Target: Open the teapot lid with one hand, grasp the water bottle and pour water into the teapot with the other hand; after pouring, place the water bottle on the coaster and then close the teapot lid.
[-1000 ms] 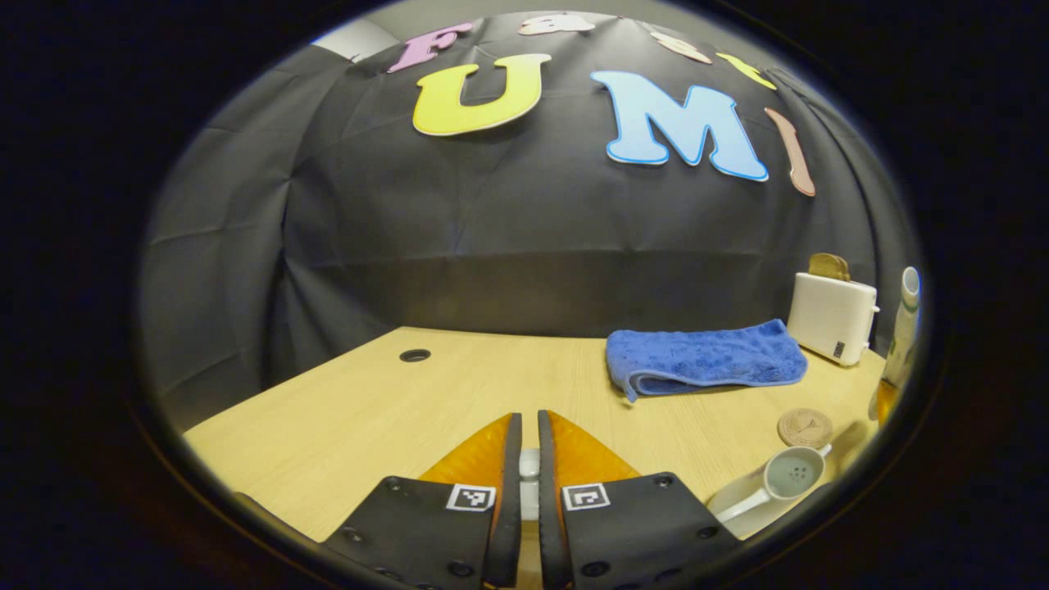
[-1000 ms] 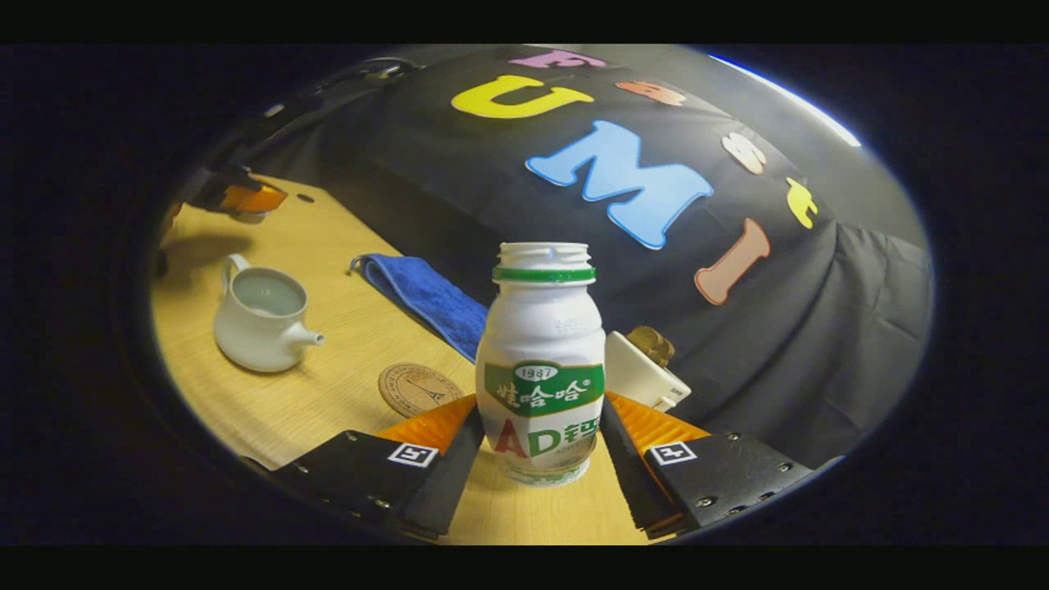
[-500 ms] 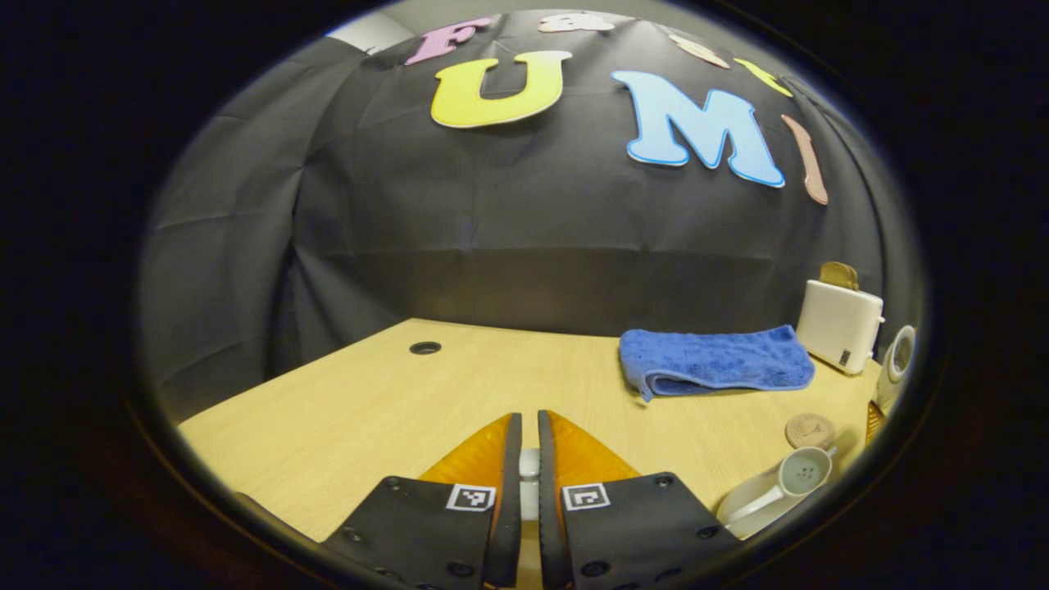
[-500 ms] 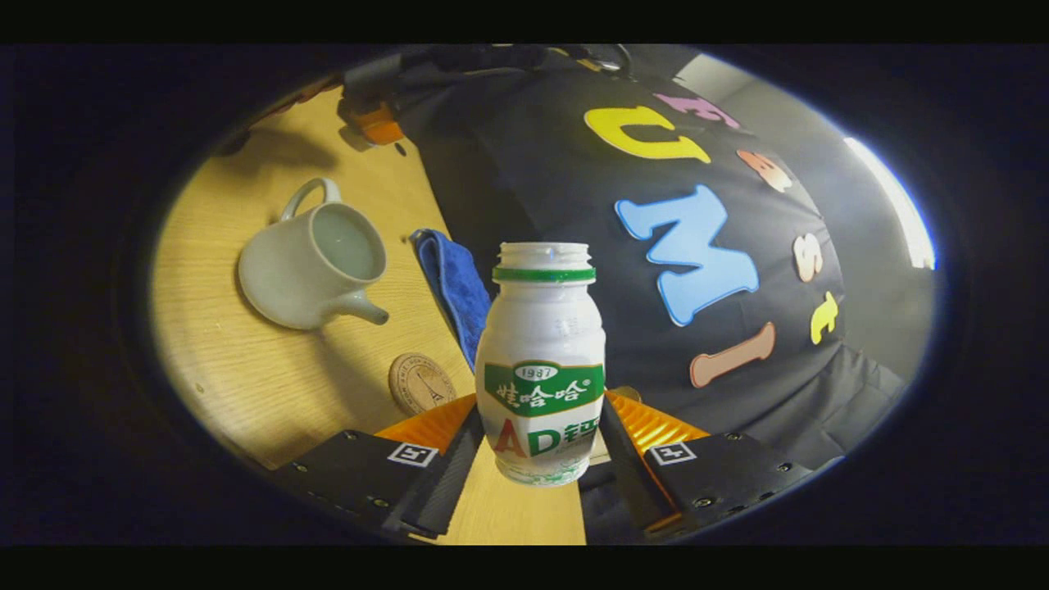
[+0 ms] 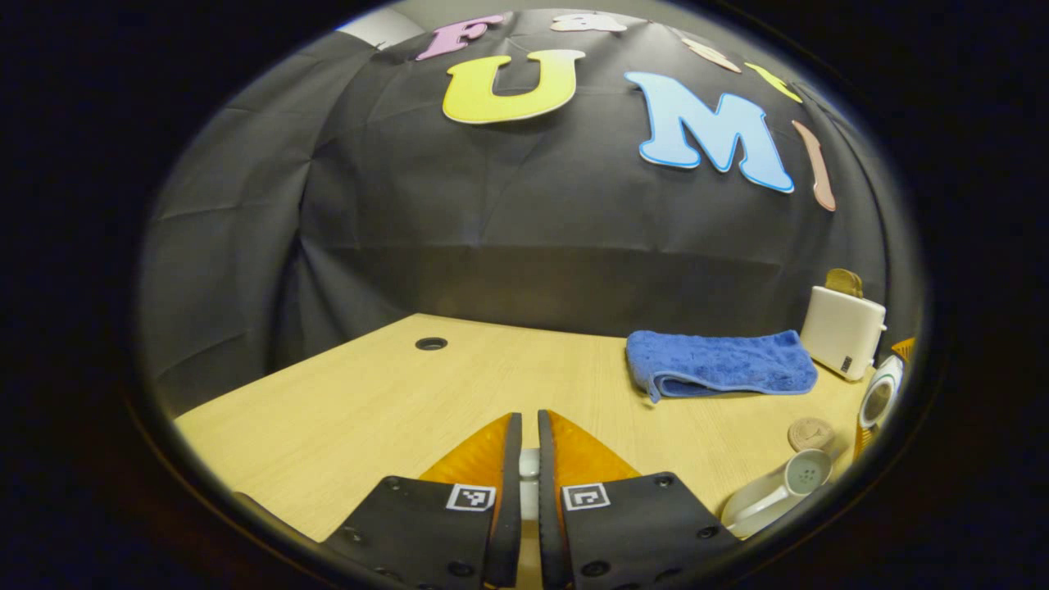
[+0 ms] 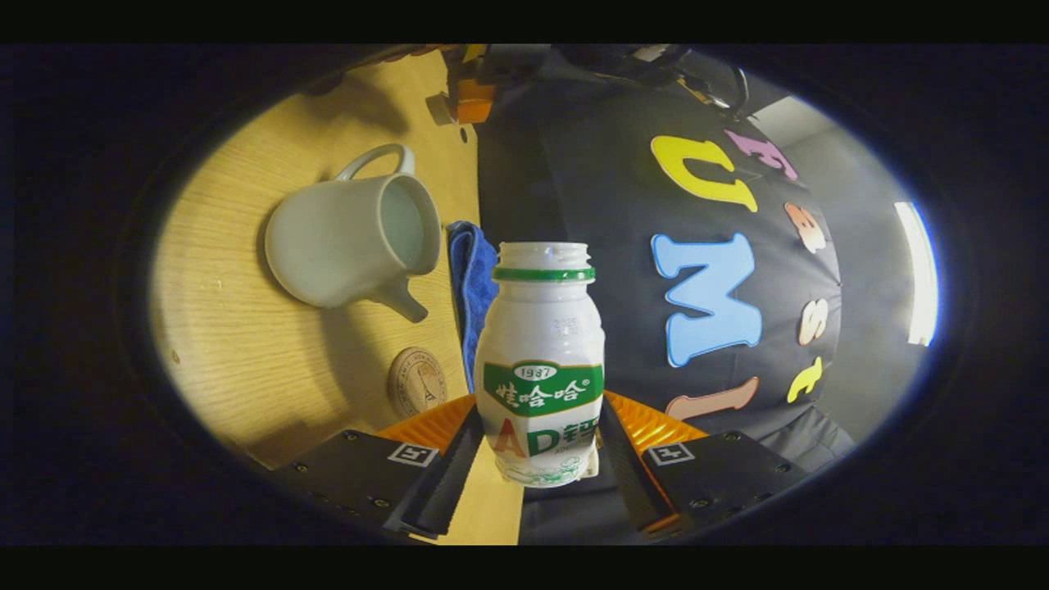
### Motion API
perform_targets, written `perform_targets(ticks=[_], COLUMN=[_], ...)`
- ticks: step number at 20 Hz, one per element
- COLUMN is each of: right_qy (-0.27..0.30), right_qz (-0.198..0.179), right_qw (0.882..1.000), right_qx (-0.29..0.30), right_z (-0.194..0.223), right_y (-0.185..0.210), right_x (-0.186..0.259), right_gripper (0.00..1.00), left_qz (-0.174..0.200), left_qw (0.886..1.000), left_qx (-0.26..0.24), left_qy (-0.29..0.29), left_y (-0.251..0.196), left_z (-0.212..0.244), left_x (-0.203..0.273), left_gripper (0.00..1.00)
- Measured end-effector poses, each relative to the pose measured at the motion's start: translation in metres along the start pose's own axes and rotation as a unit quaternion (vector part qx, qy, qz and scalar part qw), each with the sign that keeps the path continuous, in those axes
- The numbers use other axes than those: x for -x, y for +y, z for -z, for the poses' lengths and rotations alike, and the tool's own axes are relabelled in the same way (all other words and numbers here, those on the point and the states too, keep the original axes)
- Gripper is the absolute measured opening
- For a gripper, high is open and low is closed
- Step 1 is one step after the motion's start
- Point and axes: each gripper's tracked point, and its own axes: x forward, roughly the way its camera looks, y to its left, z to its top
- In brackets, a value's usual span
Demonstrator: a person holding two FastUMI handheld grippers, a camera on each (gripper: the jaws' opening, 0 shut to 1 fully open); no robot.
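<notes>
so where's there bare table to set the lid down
Widest free patch: the table ahead of the left gripper, running to the cable hole and the wall, left of the blue towel. Crowded at the right: teapot, coaster, toaster and the held bottle.

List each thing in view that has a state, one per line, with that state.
teapot: lid off, open.
lid: held between the left gripper fingers.
water bottle: uncapped, gripped by the right gripper.
coaster: bare.
blue towel: folded.
toaster: something in its slot.
</notes>
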Motion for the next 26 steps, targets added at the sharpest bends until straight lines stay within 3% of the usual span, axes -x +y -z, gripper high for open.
perform_targets(ticks=[4, 5, 11, 26], right_qy=[-0.015, -0.018, -0.034, -0.051], right_qz=[0.007, 0.010, 0.014, 0.043], right_qw=[0.999, 0.999, 0.995, 0.988], right_qx=[0.042, 0.050, 0.092, 0.137], right_z=[-0.005, -0.006, -0.006, -0.016], right_y=[-0.003, -0.003, -0.005, -0.014], right_x=[0.002, 0.002, -0.002, -0.001], right_gripper=[0.77, 0.77, 0.77, 0.78], left_qz=[0.000, 0.000, 0.000, 0.003], left_qw=[1.000, 1.000, 1.000, 1.000], left_qx=[0.002, 0.002, 0.003, 0.002], left_qy=[0.001, 0.000, 0.001, 0.003], left_y=[0.002, 0.002, 0.003, 0.003], left_z=[0.000, 0.001, 0.000, 0.000], left_x=[0.000, 0.000, 0.000, -0.002], left_gripper=[0.19, 0.16, 0.16, 0.16])
